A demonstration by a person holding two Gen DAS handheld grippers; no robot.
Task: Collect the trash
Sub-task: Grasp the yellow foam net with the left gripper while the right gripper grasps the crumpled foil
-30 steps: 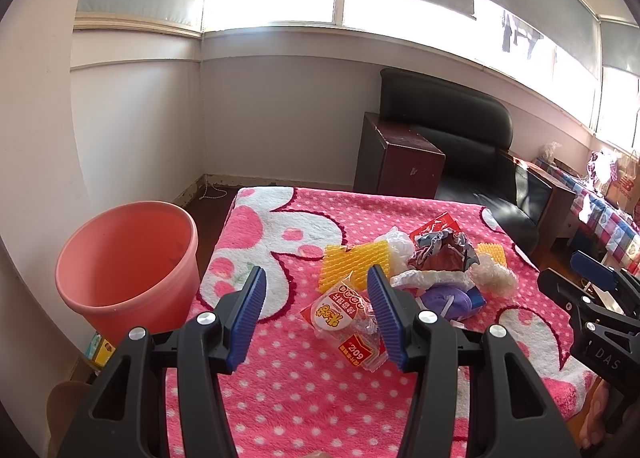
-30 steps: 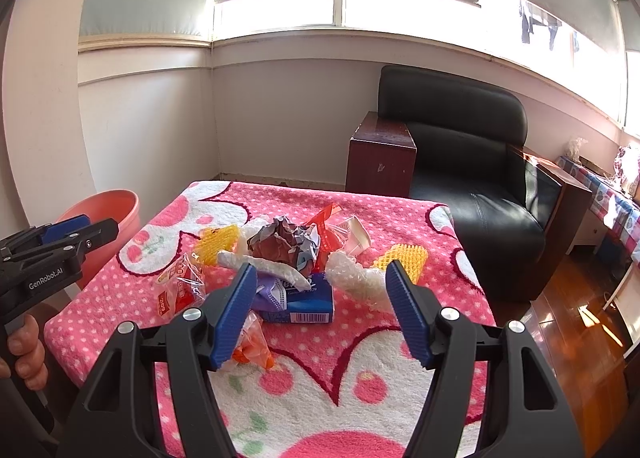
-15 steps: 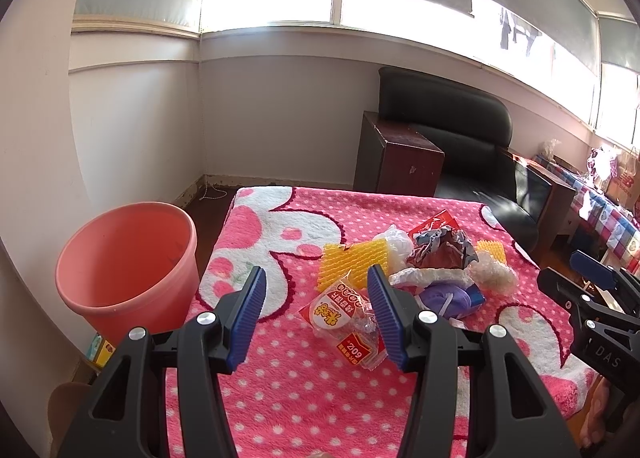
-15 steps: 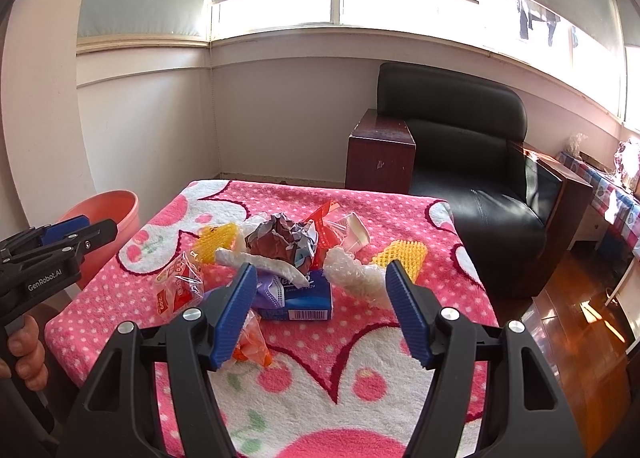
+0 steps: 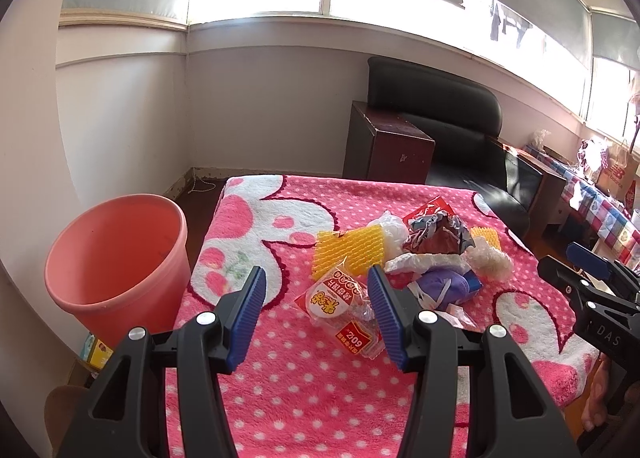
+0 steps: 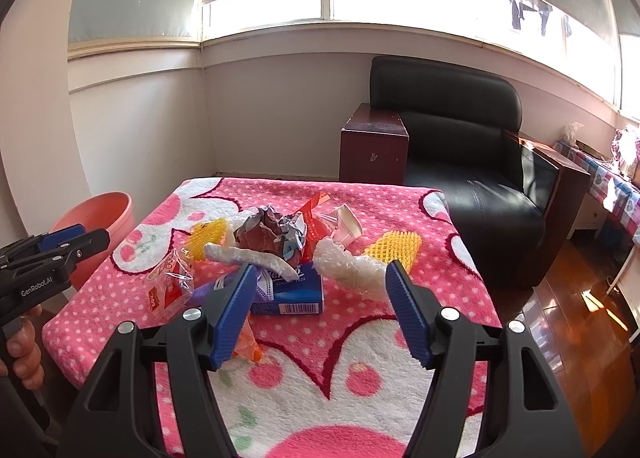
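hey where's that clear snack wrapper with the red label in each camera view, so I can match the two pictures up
Left wrist view: the clear snack wrapper lies low and centre on the pink blanket, between the open left gripper fingers.
Right wrist view: the wrapper lies left of centre, beyond the right gripper's left finger.
Shared landmark: the salmon bucket, left of the table.

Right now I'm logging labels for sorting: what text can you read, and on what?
"GenRobot.AI": black left gripper body.
"DAS": black right gripper body.
"209", upside down: clear red-and-yellow snack wrapper; its Chinese characters unreadable.
"New Balance": brown box, blurred.
Blue cardboard tissue box: script unreadable.
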